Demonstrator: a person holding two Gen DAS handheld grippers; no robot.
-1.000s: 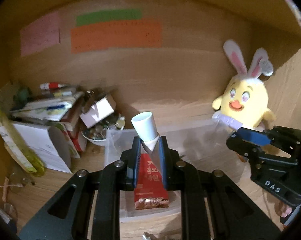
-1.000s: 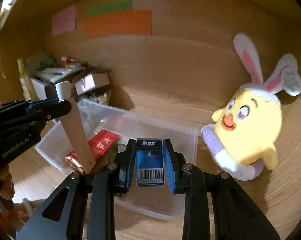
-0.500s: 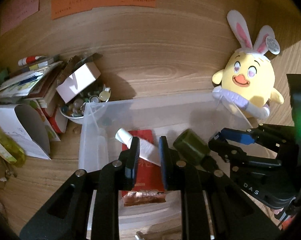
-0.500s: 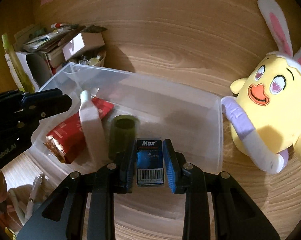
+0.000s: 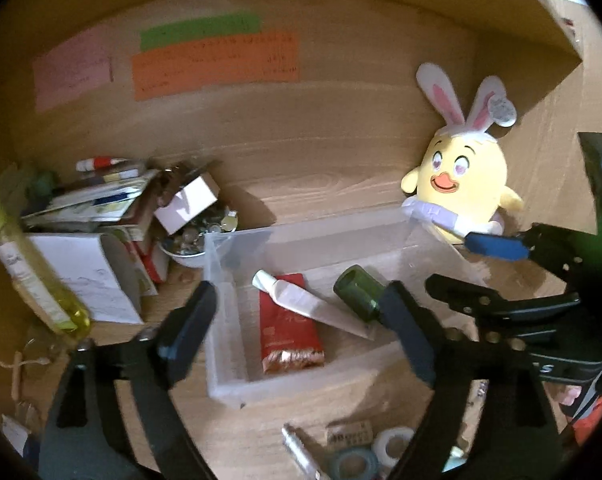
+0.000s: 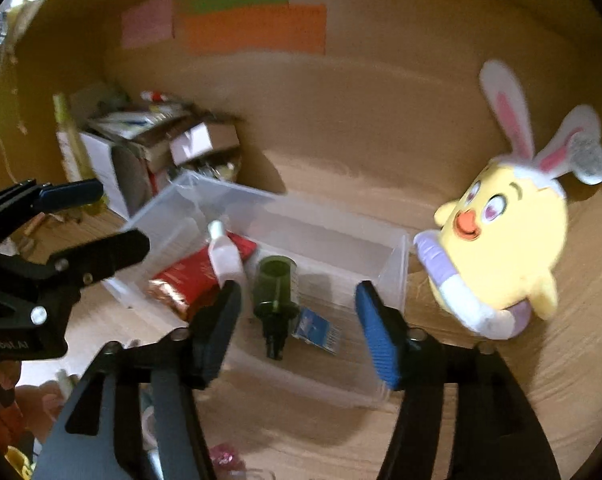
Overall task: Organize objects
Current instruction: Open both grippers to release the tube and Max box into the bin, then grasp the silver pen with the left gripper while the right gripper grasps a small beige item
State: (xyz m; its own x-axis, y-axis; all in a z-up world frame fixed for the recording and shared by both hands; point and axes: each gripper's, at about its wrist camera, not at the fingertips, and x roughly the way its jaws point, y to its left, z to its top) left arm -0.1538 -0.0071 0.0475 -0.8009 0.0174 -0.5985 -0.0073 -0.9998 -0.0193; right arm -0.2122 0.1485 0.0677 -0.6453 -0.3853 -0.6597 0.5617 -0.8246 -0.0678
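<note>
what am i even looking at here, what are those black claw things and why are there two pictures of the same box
The black claws are two hand-held grippers, one in each of a person's hands; there is no robot arm. Each carries a wide-angle camera looking along its own fingers, so you get two views of one scene.

In the left camera's picture, the left gripper fills the bottom and the right gripper shows at the right edge. The right camera's picture is the reverse.

On the wooden desk stands a clear plastic box. Inside lie a red packet, a white tube, a dark green bottle and a small blue box. A yellow plush chick sits beside it, and a cluttered pile is off to the other side.

Nothing is held: both grippers' jaws are opening, with nothing pressed between them.
</note>
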